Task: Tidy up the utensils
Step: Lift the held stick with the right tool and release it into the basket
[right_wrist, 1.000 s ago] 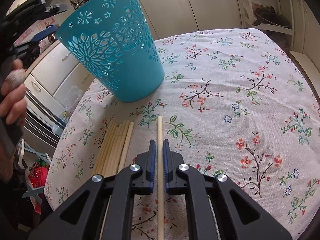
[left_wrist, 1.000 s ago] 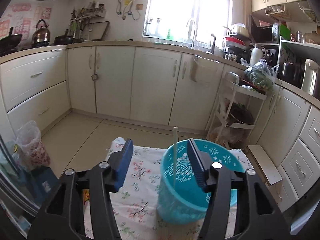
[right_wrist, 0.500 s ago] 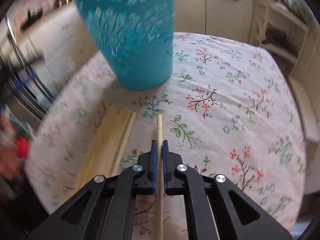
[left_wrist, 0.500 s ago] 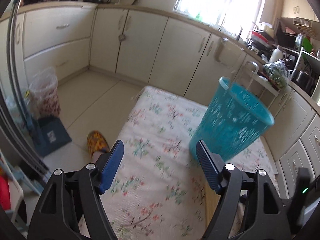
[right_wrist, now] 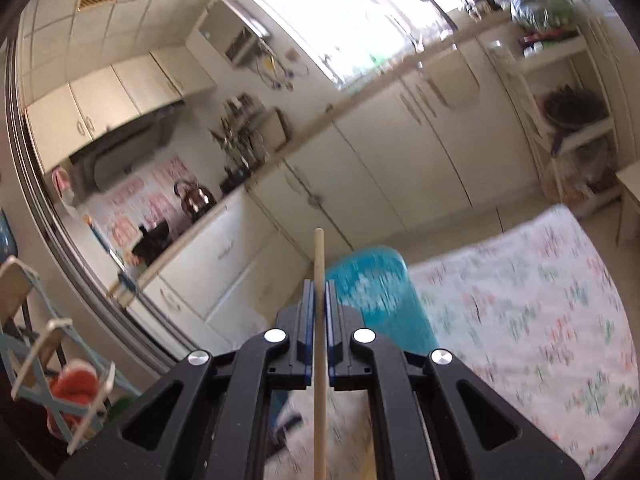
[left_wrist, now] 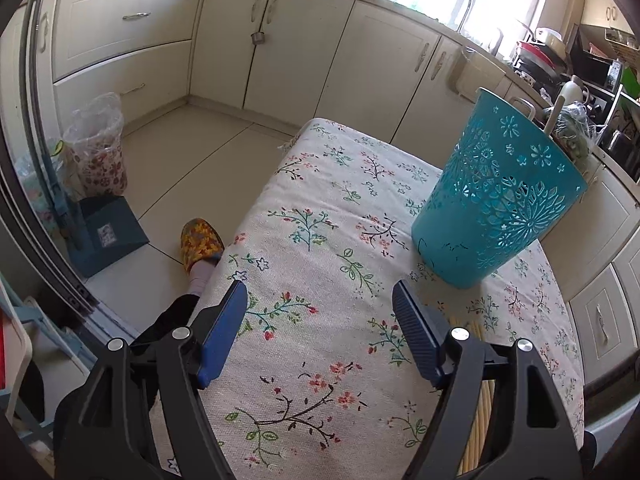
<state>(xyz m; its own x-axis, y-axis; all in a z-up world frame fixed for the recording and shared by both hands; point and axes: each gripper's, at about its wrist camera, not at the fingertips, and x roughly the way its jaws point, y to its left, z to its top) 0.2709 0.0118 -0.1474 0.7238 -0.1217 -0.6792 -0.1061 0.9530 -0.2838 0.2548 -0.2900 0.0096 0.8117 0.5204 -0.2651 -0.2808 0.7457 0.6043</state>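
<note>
A teal perforated basket [left_wrist: 500, 200] stands on the floral tablecloth [left_wrist: 320, 264], far right in the left wrist view, with one wooden chopstick [left_wrist: 554, 114] sticking out of it. My left gripper [left_wrist: 320, 300] is open and empty above the cloth, left of the basket. A bundle of wooden chopsticks [left_wrist: 478, 400] lies behind its right finger. My right gripper [right_wrist: 319, 292] is shut on one wooden chopstick [right_wrist: 319, 256], lifted and tilted upward. The basket [right_wrist: 376, 292] shows blurred just beyond it.
Cream kitchen cabinets [left_wrist: 280, 48] run along the far wall. A slippered foot [left_wrist: 200, 244], a blue dustpan [left_wrist: 104, 236] and a bagged bin [left_wrist: 98, 148] are on the floor left of the table. A wire rack [right_wrist: 568, 112] stands at the right.
My right gripper has lifted the chopstick off the cloth and tilted it up. My left gripper has pulled back from over the basket and lowered toward the cloth, still open.
</note>
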